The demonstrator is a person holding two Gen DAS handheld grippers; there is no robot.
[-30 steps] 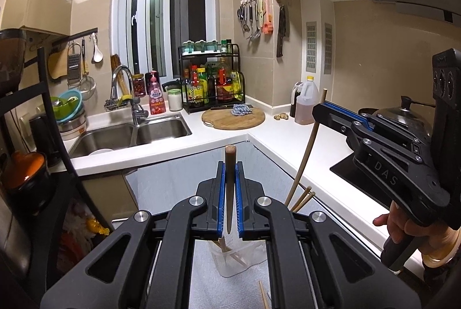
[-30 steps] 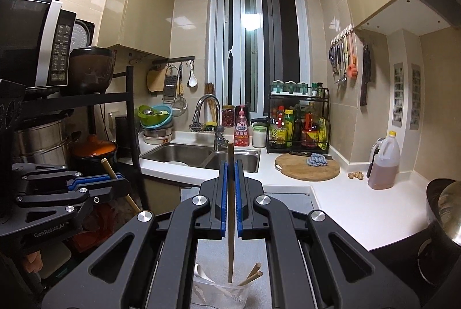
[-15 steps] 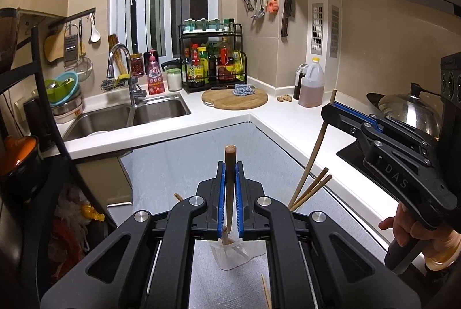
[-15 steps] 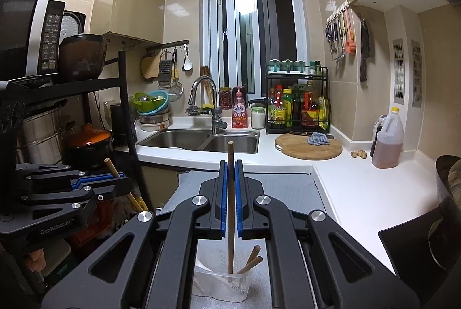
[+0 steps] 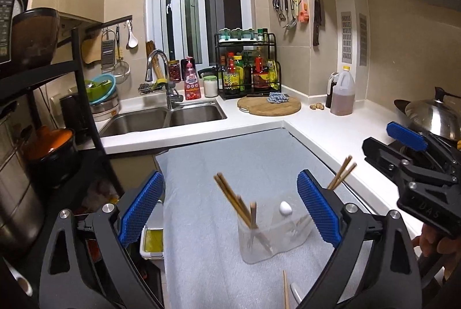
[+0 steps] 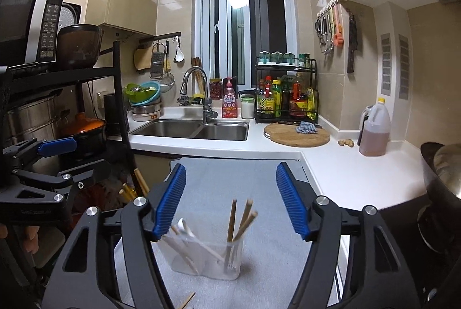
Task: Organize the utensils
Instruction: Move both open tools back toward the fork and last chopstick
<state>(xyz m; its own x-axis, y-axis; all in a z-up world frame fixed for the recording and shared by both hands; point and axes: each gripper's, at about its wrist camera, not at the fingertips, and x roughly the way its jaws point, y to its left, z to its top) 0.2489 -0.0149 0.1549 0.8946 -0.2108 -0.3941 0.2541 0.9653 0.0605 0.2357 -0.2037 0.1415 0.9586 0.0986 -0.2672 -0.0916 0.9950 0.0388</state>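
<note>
A clear plastic holder (image 5: 273,240) (image 6: 204,263) stands on the grey cloth (image 5: 230,165) right below both grippers. Wooden chopsticks (image 5: 236,202) (image 6: 242,219) lean inside it, and white spoons (image 6: 187,237) lie in its other half. My left gripper (image 5: 230,208) hangs just above the holder. Its jaws are opening wide and nothing is pressed between the pads. My right gripper (image 6: 230,202) is likewise opening over the holder, and its pads grip nothing. Each gripper shows at the edge of the other's view: right gripper (image 5: 386,142), left gripper (image 6: 72,159). A loose chopstick (image 5: 285,291) lies on the cloth in front of the holder.
The white counter (image 5: 331,133) wraps round the cloth, with a double sink (image 5: 164,119), a round cutting board (image 5: 269,106), an oil jug (image 5: 343,96) and a lidded wok (image 5: 432,113). A black rack (image 6: 121,107) with pots stands at the left.
Each gripper was shut on a wooden chopstick above the holder. Both have sunk towards it and opened, and the chopsticks now stand in the holder.
</note>
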